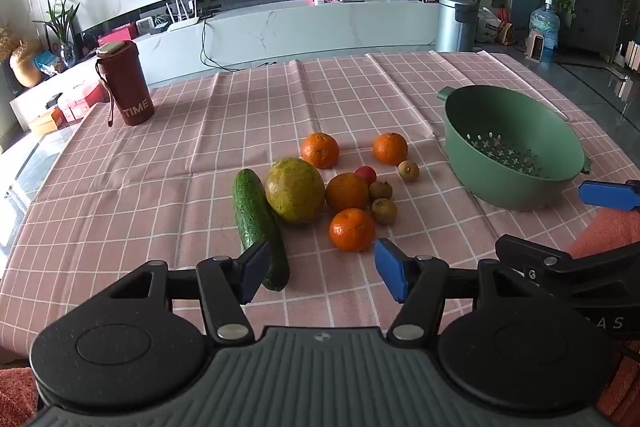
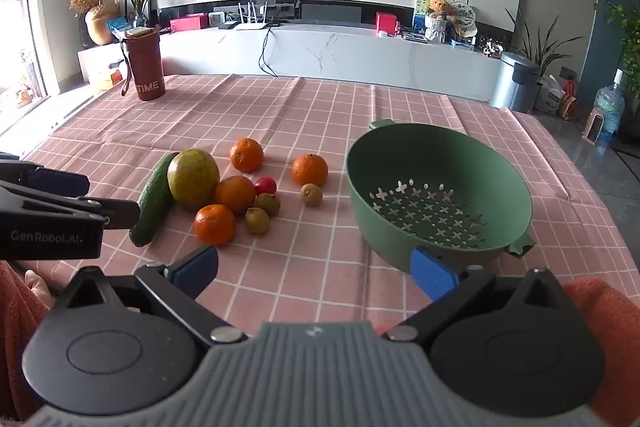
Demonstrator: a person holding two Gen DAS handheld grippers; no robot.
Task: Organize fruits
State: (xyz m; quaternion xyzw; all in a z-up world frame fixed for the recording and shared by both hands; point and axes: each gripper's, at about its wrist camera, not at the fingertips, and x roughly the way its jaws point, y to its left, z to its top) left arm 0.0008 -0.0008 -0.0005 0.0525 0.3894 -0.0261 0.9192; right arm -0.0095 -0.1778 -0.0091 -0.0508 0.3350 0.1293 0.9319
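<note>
- The task stands at its start, as I judge it; every fruit lies on the pink checked cloth (image 1: 160, 155) and the green colander (image 2: 438, 163) is empty, so the step in hand is the approach to a first pick
- The left gripper (image 1: 320, 269) has its fingers well apart with nothing between them; the nearest orange (image 1: 352, 230) lies just ahead of the right-hand fingertip, and the cucumber (image 1: 258, 215) runs up beside, and partly behind, the left-hand one
- The right gripper (image 2: 314, 267) stands wide and holds nothing; the colander sits just ahead of its right-hand fingertip, the fruit cluster ahead and to the left
- Next move, by my reckoning: the left fingers go forward and straddle the nearest orange alone, then close
- In the way: the large yellow-green fruit (image 1: 295, 190), another orange (image 1: 347, 191) and small brown fruits (image 1: 384, 211) crowd just beyond that orange, some touching; a sloppy close could nudge them rolling
- Further off: two more oranges, a small red fruit (image 1: 365, 174), and a dark red tumbler (image 1: 126, 83) well to the left, clear of everything
</note>
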